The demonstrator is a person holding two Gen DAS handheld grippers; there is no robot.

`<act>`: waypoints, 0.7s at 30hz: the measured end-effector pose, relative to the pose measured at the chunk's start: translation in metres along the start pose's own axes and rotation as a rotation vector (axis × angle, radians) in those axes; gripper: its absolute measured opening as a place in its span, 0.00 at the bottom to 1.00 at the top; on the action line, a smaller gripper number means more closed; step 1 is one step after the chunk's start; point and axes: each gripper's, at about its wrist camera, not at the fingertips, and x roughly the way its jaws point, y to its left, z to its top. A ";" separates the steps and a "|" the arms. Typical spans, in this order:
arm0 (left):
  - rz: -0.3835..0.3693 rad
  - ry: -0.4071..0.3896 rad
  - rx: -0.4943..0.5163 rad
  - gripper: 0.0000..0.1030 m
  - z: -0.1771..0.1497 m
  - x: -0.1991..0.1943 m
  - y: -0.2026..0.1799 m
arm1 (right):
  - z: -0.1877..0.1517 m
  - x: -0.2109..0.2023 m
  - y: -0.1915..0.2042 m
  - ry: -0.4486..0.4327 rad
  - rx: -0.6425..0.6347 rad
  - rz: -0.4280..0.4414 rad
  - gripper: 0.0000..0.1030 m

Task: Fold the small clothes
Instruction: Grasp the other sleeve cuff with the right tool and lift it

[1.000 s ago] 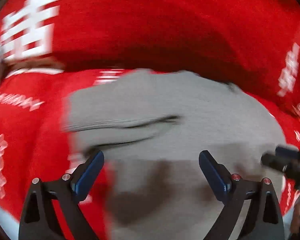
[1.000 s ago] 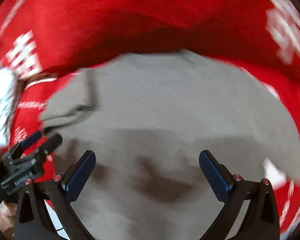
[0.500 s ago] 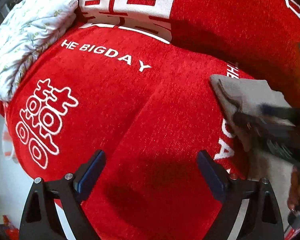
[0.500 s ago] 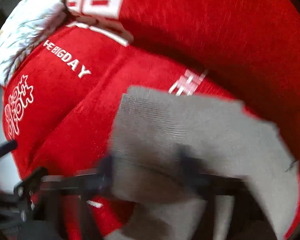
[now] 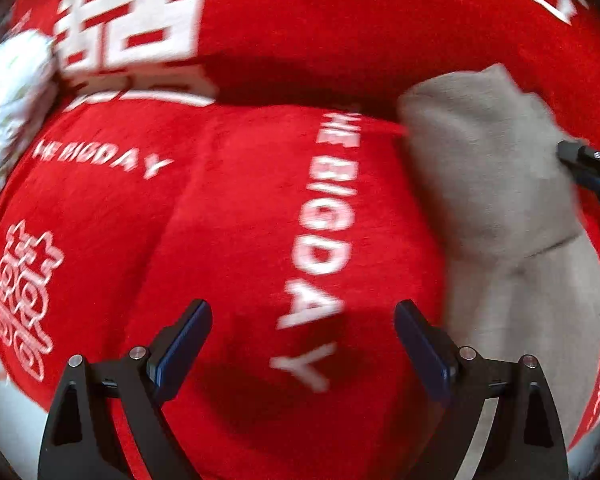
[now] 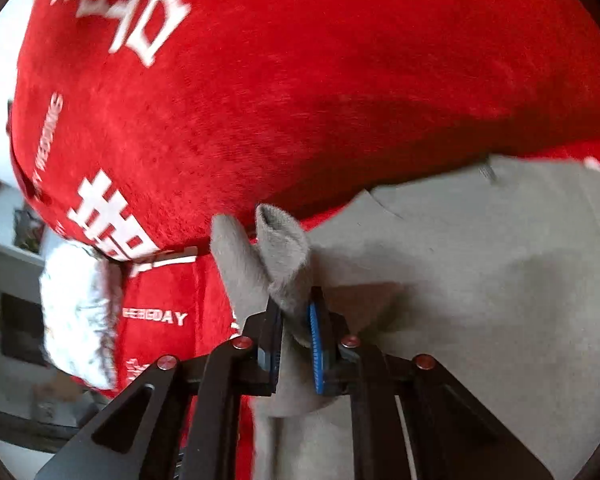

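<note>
A grey knitted garment (image 6: 480, 280) lies on a red sofa cover with white lettering (image 6: 300, 80). My right gripper (image 6: 294, 344) is shut on a bunched corner of the grey garment, which sticks up between its blue pads. In the left wrist view the grey garment (image 5: 496, 184) lies folded at the right, and the right gripper's tip (image 5: 588, 164) reaches in at its right edge. My left gripper (image 5: 302, 344) is open and empty over the red cover (image 5: 240, 220), left of the garment.
A white patterned bundle (image 5: 8, 92) sits at the sofa's left end and shows in the right wrist view (image 6: 80, 312) too. Pale floor and dark furniture lie beyond the sofa's left edge (image 6: 16, 320).
My right gripper went from open over the flat garment to shut on its corner. My left gripper left the garment, moved left over the red cover, then swung back toward it.
</note>
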 end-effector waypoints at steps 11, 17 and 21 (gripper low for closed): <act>0.121 -0.023 0.142 0.90 -0.007 -0.006 -0.051 | 0.007 0.032 0.005 0.150 -0.102 -0.023 0.58; 0.137 0.033 0.067 0.90 -0.002 0.023 -0.033 | -0.011 0.027 0.009 0.118 -0.253 -0.056 0.77; 0.154 0.012 0.078 0.90 0.010 0.035 -0.042 | 0.003 0.065 0.014 0.179 -0.273 -0.072 0.40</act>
